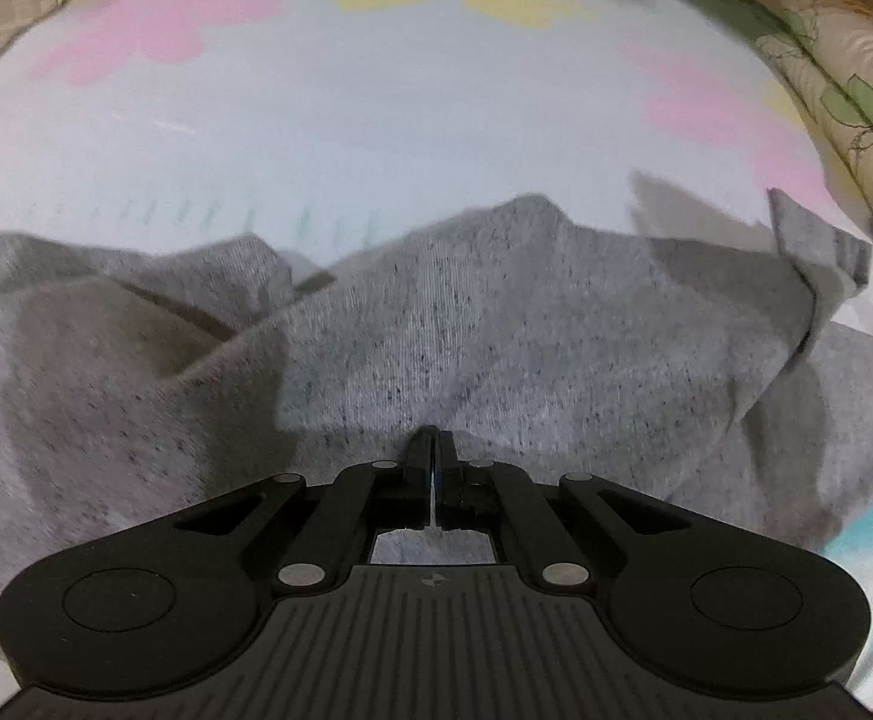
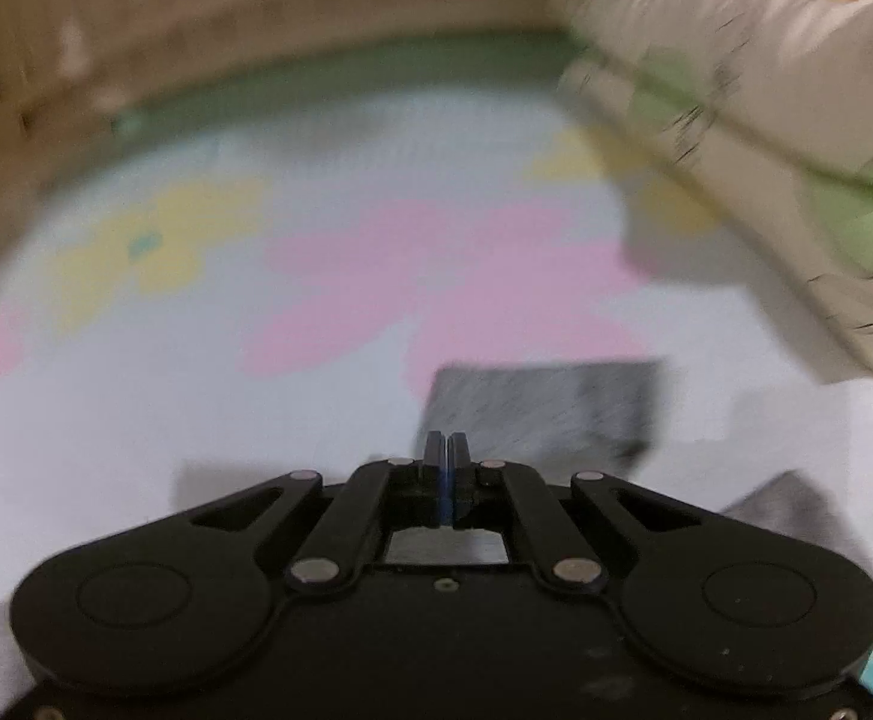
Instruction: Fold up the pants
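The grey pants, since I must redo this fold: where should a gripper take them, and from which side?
Take the grey pants at the raised corner on the right, coming from the open sheet beyond. It stands up off the cloth, so fingers can likely close on it alone.

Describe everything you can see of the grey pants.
The grey pants look like soft heathered knit, light grey with dark flecks. They lie rumpled, not flat, on the pastel flowered sheet, with ridges and folds and one corner raised at the right. A darker edge, perhaps a pocket or waistband, shows at the left. The left gripper is shut on a fold. In the blurred right wrist view, the right gripper seems shut on a flat grey flap.
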`<state>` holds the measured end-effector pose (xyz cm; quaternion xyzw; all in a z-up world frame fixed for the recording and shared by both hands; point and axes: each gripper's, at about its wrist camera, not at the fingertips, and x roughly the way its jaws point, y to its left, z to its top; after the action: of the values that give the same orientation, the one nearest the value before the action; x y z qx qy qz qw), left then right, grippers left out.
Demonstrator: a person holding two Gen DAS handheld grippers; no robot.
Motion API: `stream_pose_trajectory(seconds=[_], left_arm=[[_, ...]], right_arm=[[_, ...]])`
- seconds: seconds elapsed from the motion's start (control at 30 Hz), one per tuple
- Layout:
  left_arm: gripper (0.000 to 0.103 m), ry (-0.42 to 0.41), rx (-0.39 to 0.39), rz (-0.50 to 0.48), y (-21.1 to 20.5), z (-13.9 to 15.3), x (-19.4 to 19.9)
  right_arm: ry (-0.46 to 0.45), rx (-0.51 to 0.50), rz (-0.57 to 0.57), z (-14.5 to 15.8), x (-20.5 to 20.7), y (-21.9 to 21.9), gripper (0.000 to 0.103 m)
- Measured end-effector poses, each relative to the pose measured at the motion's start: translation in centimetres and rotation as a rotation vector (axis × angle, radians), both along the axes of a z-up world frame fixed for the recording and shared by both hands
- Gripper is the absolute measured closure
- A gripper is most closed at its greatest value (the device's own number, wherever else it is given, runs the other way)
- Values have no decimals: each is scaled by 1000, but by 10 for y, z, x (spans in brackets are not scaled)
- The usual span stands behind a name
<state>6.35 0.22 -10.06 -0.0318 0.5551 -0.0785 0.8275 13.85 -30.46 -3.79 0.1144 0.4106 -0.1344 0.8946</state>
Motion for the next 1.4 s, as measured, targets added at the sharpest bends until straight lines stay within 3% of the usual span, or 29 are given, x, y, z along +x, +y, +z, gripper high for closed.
stream_pose_trajectory(seconds=[0.1, 0.17, 0.27, 0.43, 0.57, 0.67, 0.73, 0.8, 0.87, 0.9, 1.07, 1.23, 1.4], left_arm=[[101, -13, -3, 16, -1, 7, 0], [101, -20, -1, 22, -4, 10, -1], [101, -17, -1, 19, -10, 8, 2], [101, 74, -13, 46, -6, -17, 10], [101, 69, 10, 23, -11, -16, 12], [101, 67, 20, 16, -15, -17, 14], [101, 66, 14, 17, -15, -16, 15], [101, 68, 4, 19, -14, -15, 17], [101, 63, -1, 20, -11, -13, 16], [101, 59, 1, 17, -9, -11, 14], [101, -4, 22, -4, -5, 3, 4], [101, -85, 39, -19, -8, 18, -4], [101, -171, 54, -91, -8, 33, -14]], right_arm=[[-54, 45, -26, 21, -31, -25, 98], [-55, 50, -16, 24, -42, -31, 81], [-45, 49, -11, 19, -41, -25, 69], [54, 50, 31, -1, -5, 8, 67], [94, 5, 50, -23, 28, 32, 65], [180, -46, 77, -47, 51, 50, 65], [233, -88, 70, -62, 57, 57, 65], [229, -140, 47, -66, 53, 62, 66], [253, -190, 38, -64, 50, 63, 85], [250, -182, 51, -62, 48, 61, 103], [126, -88, 13, -23, 20, 26, 101], [12, 1, -64, 24, -39, -19, 101], [24, 98, -176, 27, -85, -62, 101]])
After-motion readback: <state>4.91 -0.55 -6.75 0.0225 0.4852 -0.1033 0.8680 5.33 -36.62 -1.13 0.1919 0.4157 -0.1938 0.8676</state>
